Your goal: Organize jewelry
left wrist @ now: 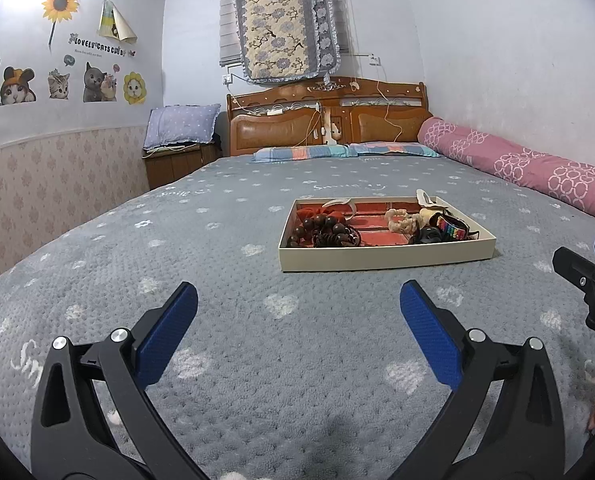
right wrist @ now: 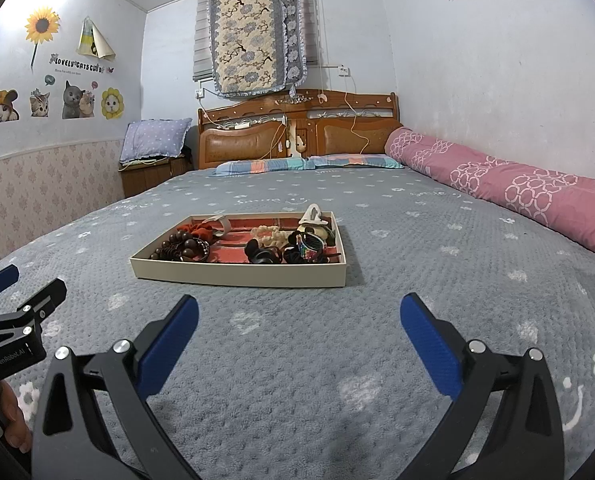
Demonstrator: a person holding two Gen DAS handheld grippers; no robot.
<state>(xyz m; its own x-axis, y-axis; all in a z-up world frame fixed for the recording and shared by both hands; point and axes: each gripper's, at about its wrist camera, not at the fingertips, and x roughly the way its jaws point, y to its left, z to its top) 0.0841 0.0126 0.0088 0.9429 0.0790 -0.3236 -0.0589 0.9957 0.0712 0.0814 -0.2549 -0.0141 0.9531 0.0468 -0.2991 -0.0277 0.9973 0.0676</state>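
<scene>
The bed is covered in a grey cloth blanket with a nubby, dimpled, matt pile, and near its middle sits a shallow tray of matt cream card with a flat red lining. Along the tray's left edge lie glossy dark wooden beads beside a soft rust-red cloth scrunchie; toward its right edge are shiny black plastic pieces. The left tool and the right tool are matt black plastic with finely ribbed blue pads and polished metal pins; the headboard is varnished, glossy wood.
</scene>
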